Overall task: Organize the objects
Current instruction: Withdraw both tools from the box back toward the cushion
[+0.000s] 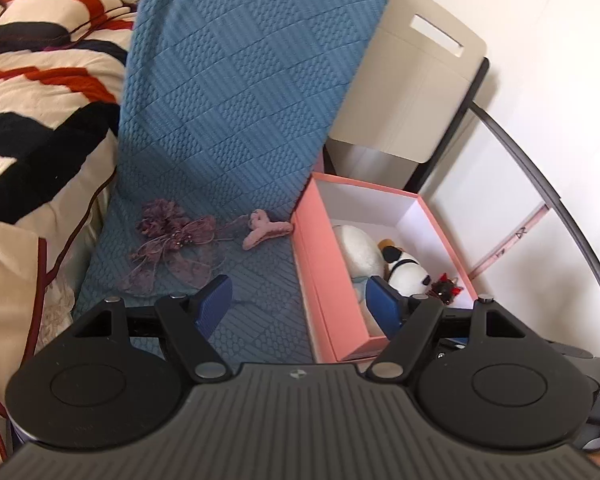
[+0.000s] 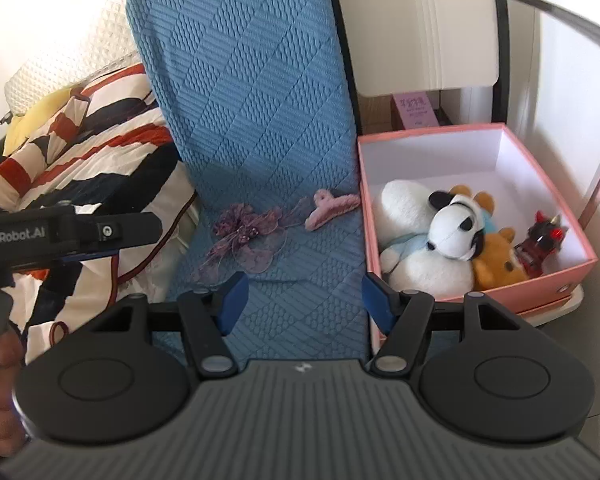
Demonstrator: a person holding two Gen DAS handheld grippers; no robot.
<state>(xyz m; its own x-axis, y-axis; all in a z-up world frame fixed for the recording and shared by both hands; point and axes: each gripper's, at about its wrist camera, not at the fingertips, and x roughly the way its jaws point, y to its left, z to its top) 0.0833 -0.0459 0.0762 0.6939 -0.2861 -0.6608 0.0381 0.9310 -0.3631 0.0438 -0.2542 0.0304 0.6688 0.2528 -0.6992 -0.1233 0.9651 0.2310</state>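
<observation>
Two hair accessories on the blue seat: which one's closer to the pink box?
The pink claw clip: it lies almost against the pink box. The purple lace bow sits further left, toward the striped blanket.

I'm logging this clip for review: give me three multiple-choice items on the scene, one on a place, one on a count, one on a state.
1. Where does the pink hair claw lie?
A. in the pink box
B. on the blue cushion
C. on the striped blanket

2. How many hair accessories lie on the blue cushion?
A. two
B. three
C. four

3. What is the right gripper holding?
A. the purple bow
B. a plush toy
C. nothing

Answers: 1 B, it lies left of the pink box. 2 A, claw and purple bow. 3 C, its jaws stand open and empty.
</observation>
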